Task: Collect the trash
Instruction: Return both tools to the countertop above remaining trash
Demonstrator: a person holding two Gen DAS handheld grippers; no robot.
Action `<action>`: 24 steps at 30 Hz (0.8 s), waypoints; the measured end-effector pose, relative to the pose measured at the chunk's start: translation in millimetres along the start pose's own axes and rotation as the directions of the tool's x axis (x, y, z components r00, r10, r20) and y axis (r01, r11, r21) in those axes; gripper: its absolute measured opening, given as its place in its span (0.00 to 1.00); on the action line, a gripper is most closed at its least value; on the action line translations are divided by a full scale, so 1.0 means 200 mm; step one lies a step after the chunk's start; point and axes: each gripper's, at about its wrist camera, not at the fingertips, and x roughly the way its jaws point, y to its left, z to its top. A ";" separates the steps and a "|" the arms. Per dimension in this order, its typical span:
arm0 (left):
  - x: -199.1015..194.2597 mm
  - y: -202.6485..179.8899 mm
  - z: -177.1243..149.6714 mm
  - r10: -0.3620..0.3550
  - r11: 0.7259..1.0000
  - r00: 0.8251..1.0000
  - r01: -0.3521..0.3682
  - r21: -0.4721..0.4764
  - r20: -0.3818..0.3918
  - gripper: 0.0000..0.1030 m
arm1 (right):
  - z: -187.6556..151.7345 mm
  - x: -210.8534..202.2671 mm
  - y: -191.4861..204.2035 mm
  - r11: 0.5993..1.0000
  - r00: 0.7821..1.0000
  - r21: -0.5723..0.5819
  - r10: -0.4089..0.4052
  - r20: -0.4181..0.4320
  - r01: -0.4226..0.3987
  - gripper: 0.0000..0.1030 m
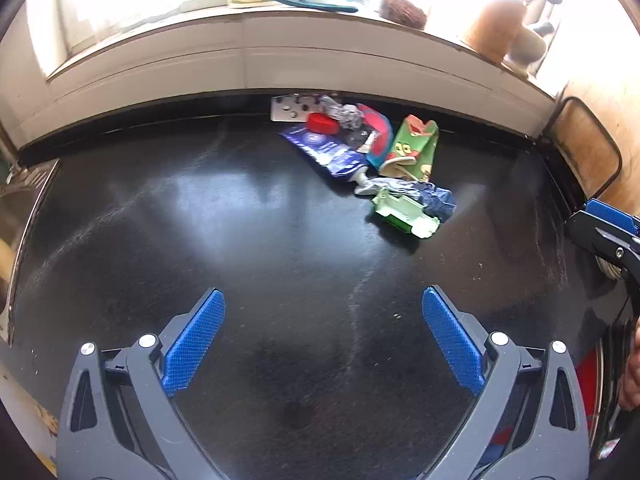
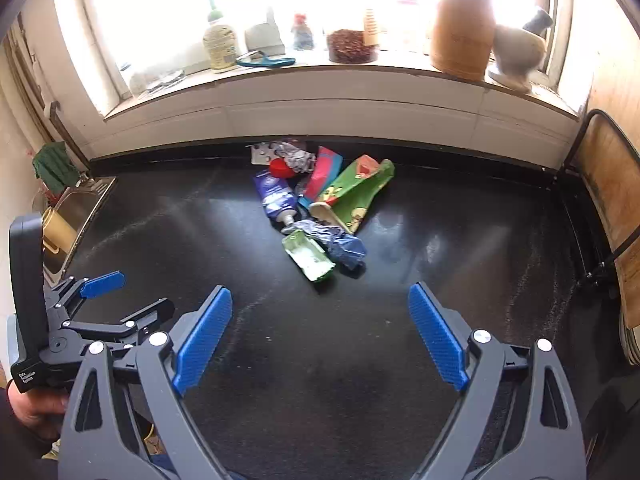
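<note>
Left wrist view looks down on a glossy black countertop (image 1: 240,240) with the left gripper (image 1: 324,332) at 6 o'clock, its blue-padded jaws spread wide and nothing between them. The trash lies in one loose heap toward 12 to 1 o'clock, against the back edge under a white windowsill (image 1: 280,40). In the heap: a dark blue squeezed tube with a white neck (image 1: 324,150), a small red cap-like piece (image 1: 322,123) just beside its upper end, a white blister card (image 1: 286,108) at the very back, a crumpled silver-grey foil wad (image 1: 346,116), a pink and teal flattened wrapper (image 1: 378,132), a green printed carton, crushed (image 1: 416,146), a crumpled blue wrapper (image 1: 432,198) and, nearest the gripper, a pale green plastic tray lying open side up (image 1: 404,216). At 3 o'clock the tip of the right gripper (image 1: 600,228) pokes into view.

From the right wrist the right gripper (image 2: 320,332) is likewise wide apart and empty, the same heap sitting at 12 o'clock with the pale green tray (image 2: 308,256) closest. The left gripper (image 2: 116,300) shows at 9 o'clock, a hand (image 2: 32,404) on its grip below.

Both tools are well apart from the pile, so I judge this the approach stage: nothing collected yet. No bin or bag is in view, so where the trash should go I cannot tell. The next move likely calls for reaching forward and down to the near edge of the heap, and picking one piece cleanly; the tray or blue wrapper looks easiest, though the pieces overlap and may drag neighbours along.
</note>
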 end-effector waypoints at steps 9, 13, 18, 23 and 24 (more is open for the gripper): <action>0.30 -0.16 0.14 -0.014 0.999 0.996 0.010 -0.045 -0.091 0.93 | 0.04 0.21 -0.15 0.999 0.999 -0.050 0.010 -0.048 -0.013 0.84; 0.47 -0.21 0.19 -0.014 0.995 0.990 0.000 -0.104 -0.137 0.93 | 0.07 0.33 -0.24 0.998 0.995 -0.055 0.019 -0.095 -0.024 0.84; 0.65 -0.28 0.26 0.049 0.994 0.984 -0.065 -0.089 -0.171 0.93 | 0.11 0.45 -0.31 0.997 0.989 -0.055 0.044 -0.140 -0.052 0.84; 0.79 -0.26 0.27 0.102 0.988 0.973 -0.123 -0.095 -0.205 0.93 | 0.14 0.58 -0.36 0.995 0.981 -0.063 0.070 -0.181 -0.082 0.84; 0.80 -0.25 0.27 0.111 0.987 0.971 -0.133 -0.095 -0.210 0.93 | 0.14 0.61 -0.37 0.994 0.979 -0.064 0.075 -0.188 -0.088 0.84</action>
